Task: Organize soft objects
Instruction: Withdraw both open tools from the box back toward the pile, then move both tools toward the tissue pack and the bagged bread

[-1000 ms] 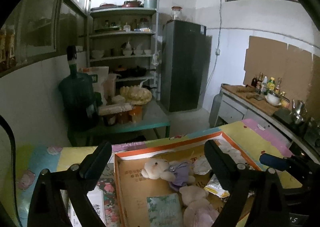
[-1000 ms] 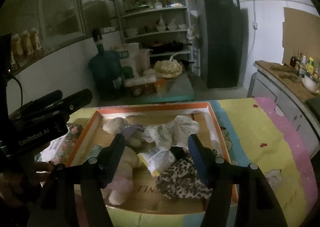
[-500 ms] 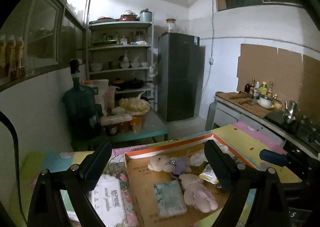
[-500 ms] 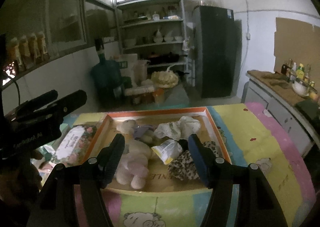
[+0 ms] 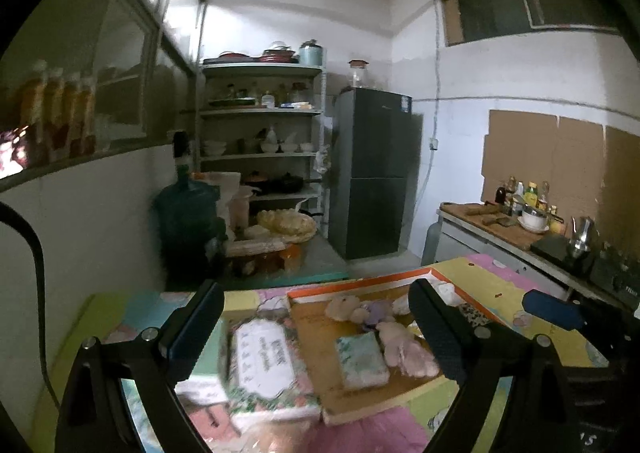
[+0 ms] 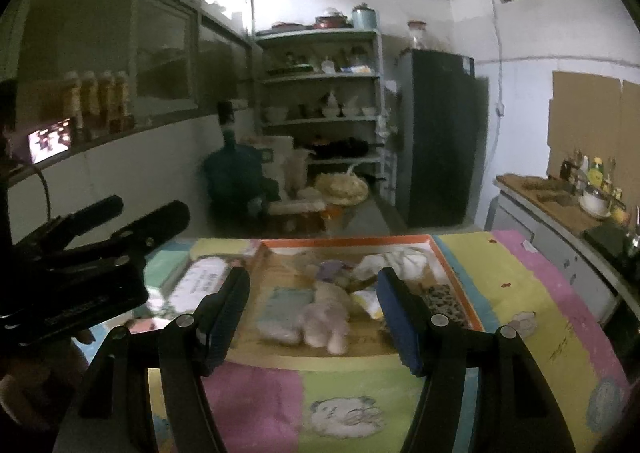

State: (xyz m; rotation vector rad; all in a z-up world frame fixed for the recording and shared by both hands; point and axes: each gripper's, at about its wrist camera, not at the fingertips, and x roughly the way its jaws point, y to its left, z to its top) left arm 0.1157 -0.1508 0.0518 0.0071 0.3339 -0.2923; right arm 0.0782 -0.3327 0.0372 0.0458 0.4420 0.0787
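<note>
An orange-rimmed cardboard tray (image 6: 460,287) lies on the colourful tablecloth. It holds a pink plush toy (image 6: 326,319), a pale teddy with a purple piece (image 5: 350,307), a pale green tissue pack (image 5: 362,359), white cloth (image 6: 394,263), a yellow-white packet (image 6: 370,299) and leopard-print cloth (image 6: 440,299). It also shows in the left wrist view (image 5: 316,333). My left gripper (image 5: 316,327) is open and empty, above the table's left part. My right gripper (image 6: 314,313) is open and empty, above the tray's near edge.
A floral wet-wipes pack (image 5: 262,359) lies left of the tray, with other packs near it. Behind the table stand a low green table with a water jug (image 5: 186,217), shelves (image 5: 262,133) and a dark fridge (image 5: 374,173). A counter (image 5: 516,227) runs along the right.
Both grippers have pulled back and up from the tray. More of the tablecloth and the wipes pack now show. Both stay open and empty.
</note>
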